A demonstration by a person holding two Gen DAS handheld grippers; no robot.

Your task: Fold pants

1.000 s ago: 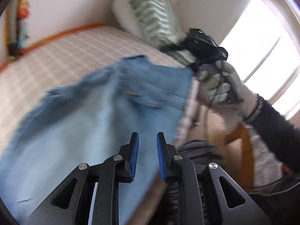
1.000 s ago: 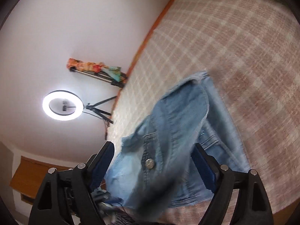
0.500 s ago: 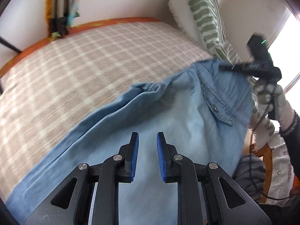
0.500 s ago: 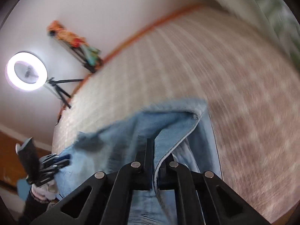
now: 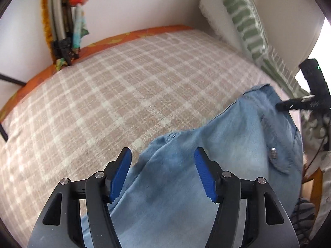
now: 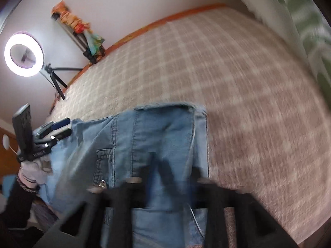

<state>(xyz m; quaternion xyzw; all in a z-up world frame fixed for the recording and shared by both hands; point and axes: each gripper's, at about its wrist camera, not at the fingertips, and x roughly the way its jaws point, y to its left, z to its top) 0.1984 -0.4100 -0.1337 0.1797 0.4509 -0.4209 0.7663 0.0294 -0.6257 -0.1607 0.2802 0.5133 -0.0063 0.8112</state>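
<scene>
Pants (image 5: 206, 165) lie flat on the bed (image 5: 103, 103) at its near edge, waistband toward the striped pillow (image 5: 246, 20), legs running back under the left claw (image 5: 163, 173). Left claw just opened, released, above the denim. Right claw (image 6: 171, 177) blurred, jaws just parting over the waistband; grip unclear. It's nearer the waistband.

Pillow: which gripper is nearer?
Right. The right gripper hangs beside the pillow; the left gripper is farther back along the jeans. Both jaws have just been opening, with jeans between them.
</scene>
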